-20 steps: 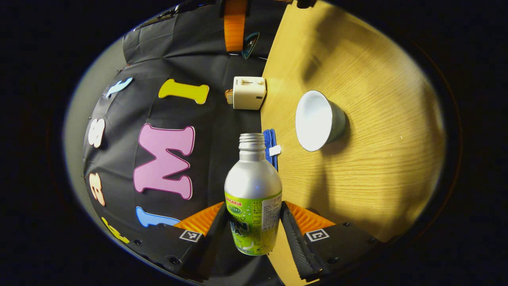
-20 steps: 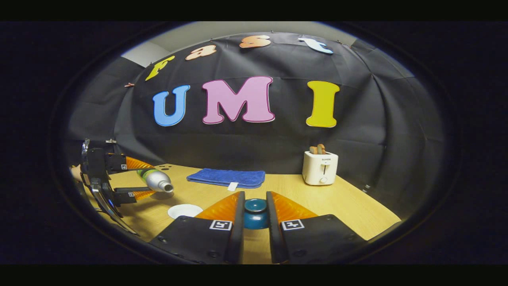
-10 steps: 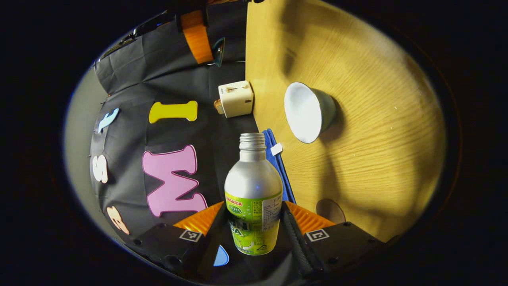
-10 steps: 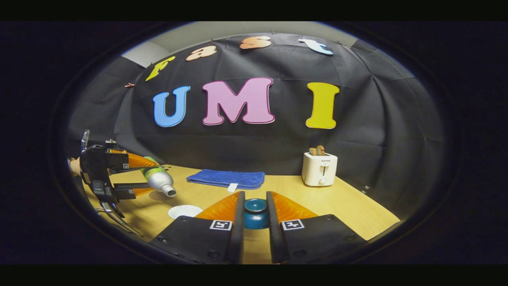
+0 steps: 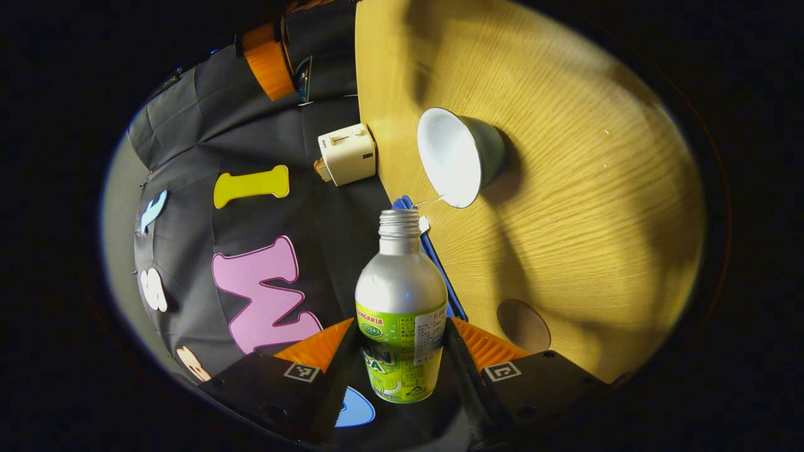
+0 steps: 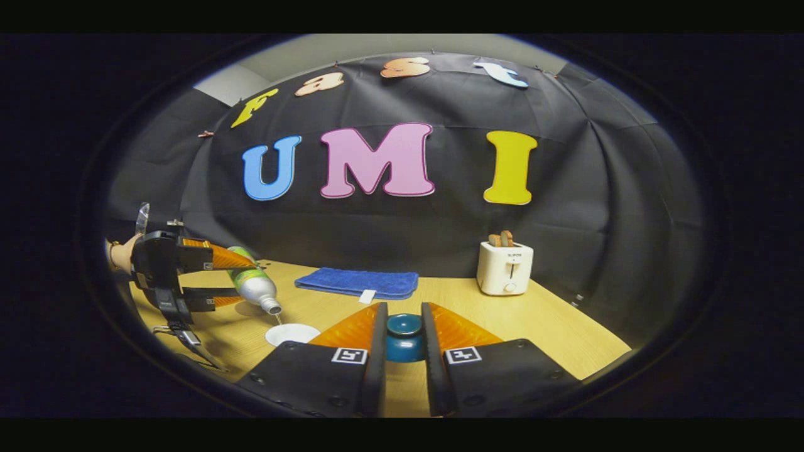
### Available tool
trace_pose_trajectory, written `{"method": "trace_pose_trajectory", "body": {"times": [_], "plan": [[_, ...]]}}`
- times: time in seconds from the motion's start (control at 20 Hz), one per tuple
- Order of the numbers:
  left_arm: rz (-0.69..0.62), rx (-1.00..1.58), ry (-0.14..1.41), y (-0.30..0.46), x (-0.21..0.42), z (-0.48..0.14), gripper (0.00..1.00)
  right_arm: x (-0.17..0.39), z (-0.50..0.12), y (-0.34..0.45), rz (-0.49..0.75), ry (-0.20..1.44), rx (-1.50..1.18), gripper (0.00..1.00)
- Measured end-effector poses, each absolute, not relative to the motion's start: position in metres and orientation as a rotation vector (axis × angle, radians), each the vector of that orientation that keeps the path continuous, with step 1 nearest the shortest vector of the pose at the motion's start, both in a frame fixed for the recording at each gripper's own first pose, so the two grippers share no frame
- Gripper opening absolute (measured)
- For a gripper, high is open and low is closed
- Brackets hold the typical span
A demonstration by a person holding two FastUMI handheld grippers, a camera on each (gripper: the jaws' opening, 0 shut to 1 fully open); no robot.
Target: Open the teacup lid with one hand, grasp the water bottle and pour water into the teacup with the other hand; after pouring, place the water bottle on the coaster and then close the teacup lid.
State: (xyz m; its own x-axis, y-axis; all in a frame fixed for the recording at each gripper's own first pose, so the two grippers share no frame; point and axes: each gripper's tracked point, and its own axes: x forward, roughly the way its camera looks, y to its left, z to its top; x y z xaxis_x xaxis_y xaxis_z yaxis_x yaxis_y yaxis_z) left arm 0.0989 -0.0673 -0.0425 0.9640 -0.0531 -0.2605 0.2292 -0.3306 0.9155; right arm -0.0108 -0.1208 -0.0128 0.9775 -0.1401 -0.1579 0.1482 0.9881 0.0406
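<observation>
My left gripper [image 5: 401, 328] is shut on a silver water bottle with a green label [image 5: 401, 295], uncapped and tipped mouth-down toward the teacup [image 5: 458, 157]. A thin stream of water runs from its mouth into the cup's white inside. In the right gripper view, the left gripper [image 6: 242, 281] holds the bottle [image 6: 256, 290] tilted just above the cup [image 6: 292, 333] at the left. My right gripper [image 6: 404, 311] is shut on the dark blue lid [image 6: 404, 336], held low over the table. The round brown coaster [image 5: 523, 325] lies bare beside the left fingers.
A folded blue cloth [image 6: 358, 281] lies at the back of the wooden table [image 6: 553, 314]. A white toaster [image 6: 505, 269] with bread in it stands at the back right. A hand [image 6: 119, 254] holds the left gripper at the far left.
The bottle has tipped further mouth-down and moved closer over the cup, and a thin stream now falls into it. The right gripper and the lid have stayed put.
</observation>
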Motion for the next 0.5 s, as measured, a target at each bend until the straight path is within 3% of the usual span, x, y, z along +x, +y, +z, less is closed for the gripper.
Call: {"method": "trace_pose_trajectory", "body": {"times": [0.5], "plan": [[-0.3,2.047,0.085,-0.076,0.114,-0.016,0.8,-0.01,-0.013,-0.12,-0.14,0.153,0.063,0.3]]}}
